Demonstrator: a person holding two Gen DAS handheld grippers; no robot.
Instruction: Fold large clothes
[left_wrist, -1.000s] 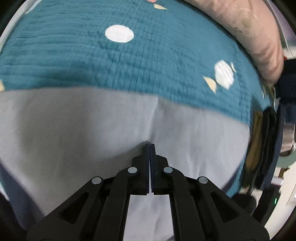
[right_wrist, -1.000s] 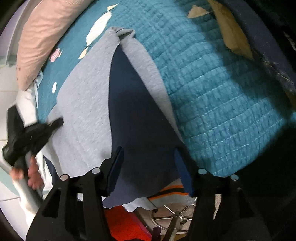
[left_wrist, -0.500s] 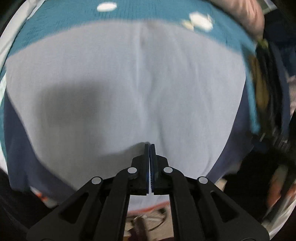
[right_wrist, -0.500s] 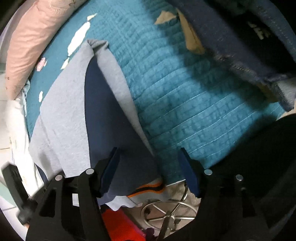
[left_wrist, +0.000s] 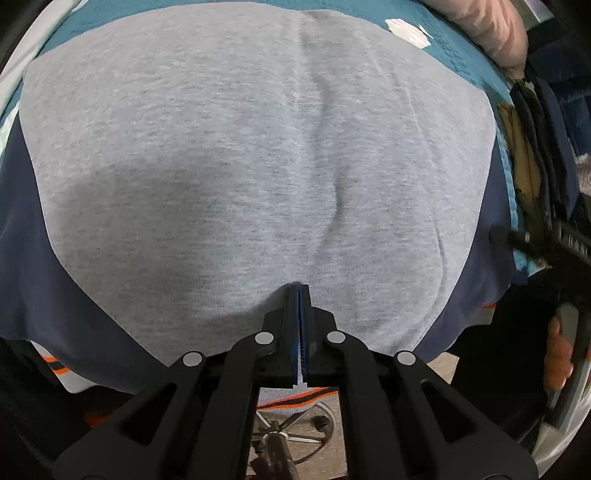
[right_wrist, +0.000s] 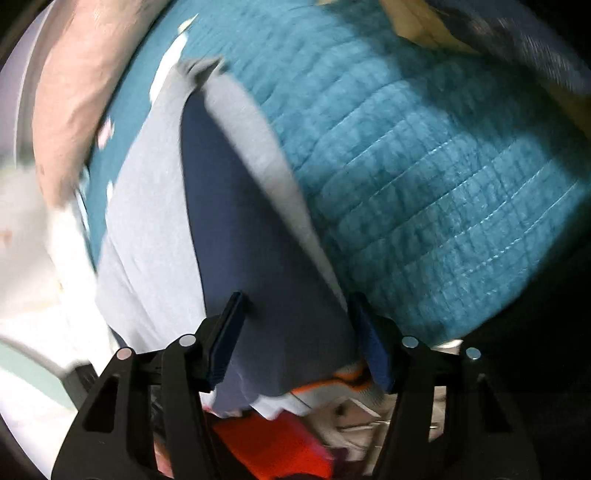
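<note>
A large grey sweatshirt with navy sleeves and an orange-striped hem lies on a teal quilted bedspread. In the left wrist view it fills the frame, and my left gripper is shut with its tips at the near edge of the grey cloth, pinching it. In the right wrist view the garment's navy sleeve runs away from me between grey panels. My right gripper is open, its fingers either side of the navy sleeve at the bed's edge. The right gripper and hand also show at the far right of the left wrist view.
A pink pillow lies along the far side of the bed. Dark and tan clothes are piled at the bed's right end. A chair base and something red-orange sit on the floor below the bed edge.
My left gripper has pulled back toward the near bed edge with the grey cloth, so the sweatshirt now fills its view. My right gripper has shifted slightly over the navy sleeve and stays open.
</note>
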